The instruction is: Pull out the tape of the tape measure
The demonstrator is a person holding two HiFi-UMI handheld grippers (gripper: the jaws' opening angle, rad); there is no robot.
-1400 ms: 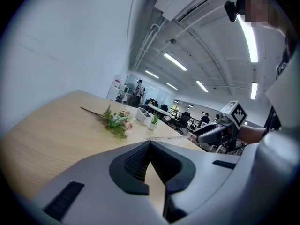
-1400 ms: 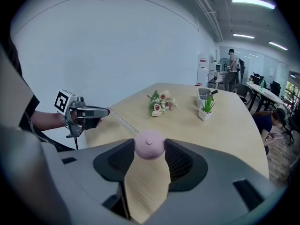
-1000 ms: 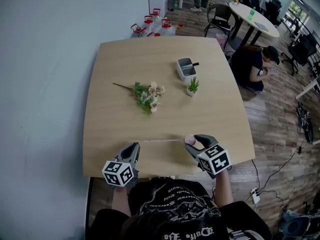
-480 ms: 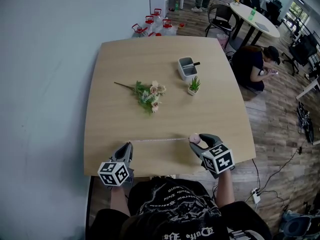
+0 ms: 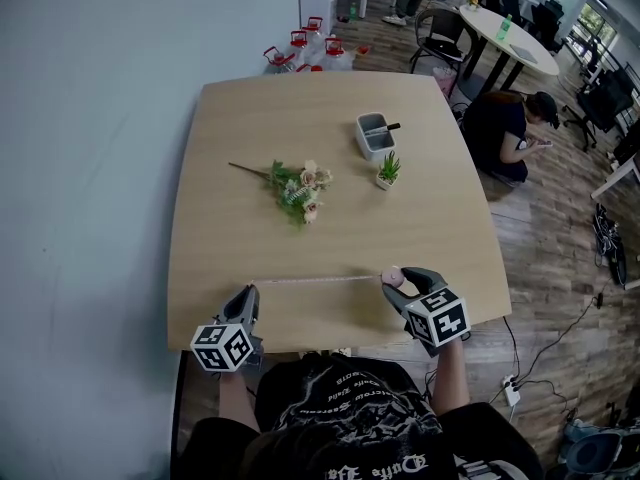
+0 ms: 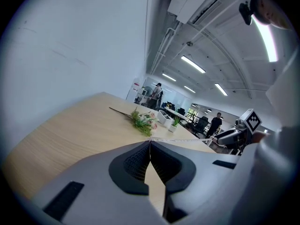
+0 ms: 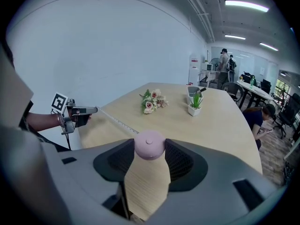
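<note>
A small round pink tape measure [image 5: 392,276] sits between the pads of my right gripper [image 5: 397,280], which is shut on it near the table's front right. In the right gripper view the pink case [image 7: 149,145] fills the gap between the jaws. A thin pale tape [image 5: 318,280] stretches from it leftward, just above the wooden table [image 5: 330,228], to my left gripper [image 5: 251,291]. The left gripper [image 6: 150,143] is shut on the tape's end [image 6: 153,139], and the tape [image 6: 187,140] runs off to the right.
An artificial flower sprig [image 5: 298,190], a grey container [image 5: 373,136] and a small potted plant [image 5: 386,172] lie further back on the table. Water jugs [image 5: 305,50] stand behind its far edge. A person [image 5: 510,128] sits on the floor at the right.
My left gripper has moved left and a little toward the front edge, drawing the tape out longer. The right gripper with the pink case has stayed nearly still.
</note>
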